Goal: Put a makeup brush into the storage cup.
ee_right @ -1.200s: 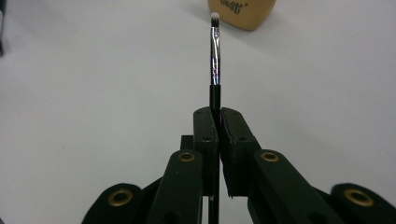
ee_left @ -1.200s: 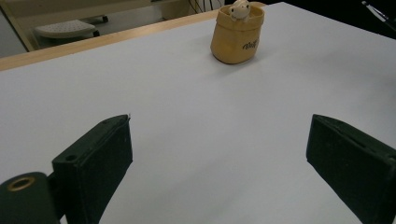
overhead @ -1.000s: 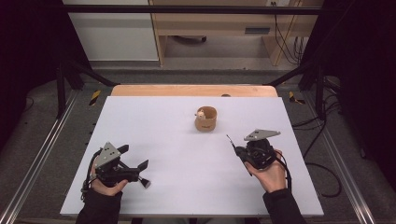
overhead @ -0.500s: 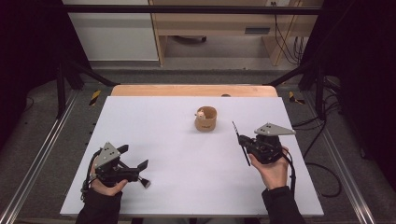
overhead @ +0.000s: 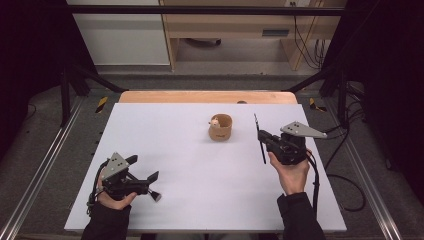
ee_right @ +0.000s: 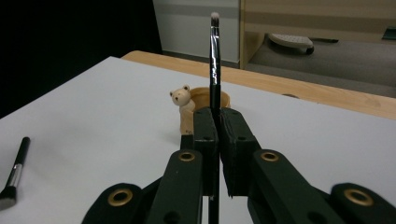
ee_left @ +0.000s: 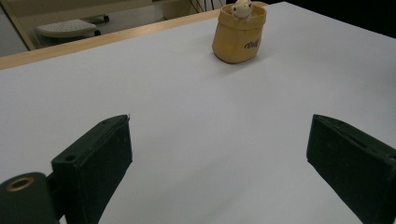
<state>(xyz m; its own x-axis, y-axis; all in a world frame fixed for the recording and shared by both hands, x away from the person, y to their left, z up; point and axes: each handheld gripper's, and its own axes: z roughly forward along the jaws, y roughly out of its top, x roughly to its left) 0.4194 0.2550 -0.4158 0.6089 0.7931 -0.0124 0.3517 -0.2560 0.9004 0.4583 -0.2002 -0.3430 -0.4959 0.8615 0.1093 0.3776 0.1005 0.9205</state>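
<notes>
The left gripper rests near the table's front left corner, jaws spread and empty, beside a second brush that lies flat. In the middle stands the cup with a small bear at its rim. At the right, the right gripper pinches a thin brush, jaws pressed together low on the handle. The brush could swing or slip in so narrow a grip. Its end may hit the rim and tip the cup, which seems light.
</notes>
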